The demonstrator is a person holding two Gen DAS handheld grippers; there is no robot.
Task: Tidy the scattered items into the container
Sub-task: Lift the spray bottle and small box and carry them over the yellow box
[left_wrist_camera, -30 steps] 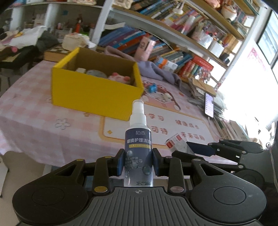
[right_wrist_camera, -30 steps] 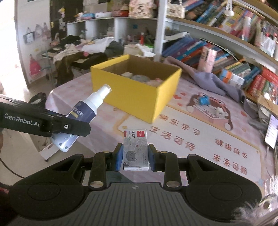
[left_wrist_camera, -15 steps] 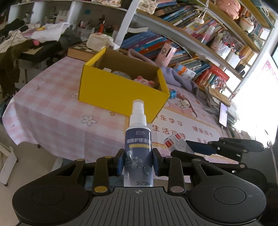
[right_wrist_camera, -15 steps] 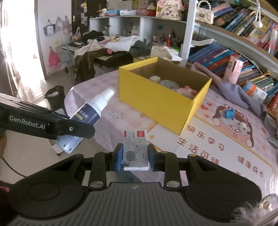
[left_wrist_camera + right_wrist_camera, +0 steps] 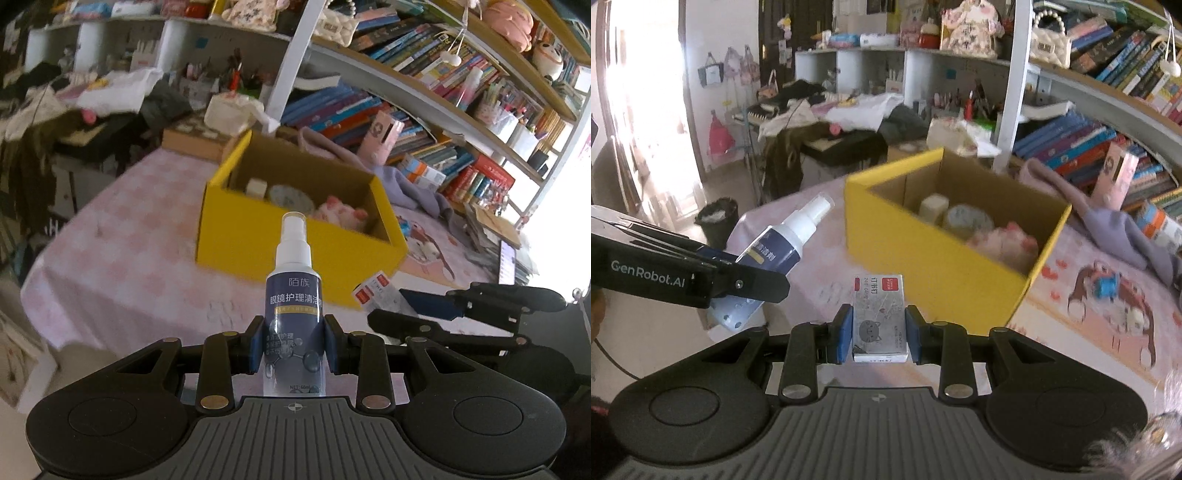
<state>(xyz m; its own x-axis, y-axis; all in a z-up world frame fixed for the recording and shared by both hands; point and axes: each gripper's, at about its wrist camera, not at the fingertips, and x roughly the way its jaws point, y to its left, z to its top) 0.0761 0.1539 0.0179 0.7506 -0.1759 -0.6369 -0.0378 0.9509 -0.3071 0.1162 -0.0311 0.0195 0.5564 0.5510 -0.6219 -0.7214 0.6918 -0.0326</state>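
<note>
Left wrist view: we're holding the spray bottle (image 5: 295,295) upright in the left gripper (image 5: 294,347), pads clamping its lower body on both sides. The yellow box (image 5: 295,243) is sitting at 12 o'clock beyond the nozzle, on the pink checked tablecloth (image 5: 129,251); a pink plush (image 5: 340,214) and a round tin (image 5: 291,195) are lying inside. The bottle is looking light, rigid, smooth plastic, so probably slippery; gripping the label band, below the narrow neck, seems the safest hold. The right gripper is showing at 3 o'clock, carrying its box.

Right wrist view: we're pinching the staple box (image 5: 879,314) flat in the right gripper (image 5: 878,341), pads clenching its long sides. It's small, light cardboard, likely crushable, so squeezing gently across the width seems right. The yellow box is at 1 o'clock, open top facing us, near but not yet under us. The left gripper with the tilted bottle is at 9 o'clock. Both items are hanging in the air, short of the box.
</note>
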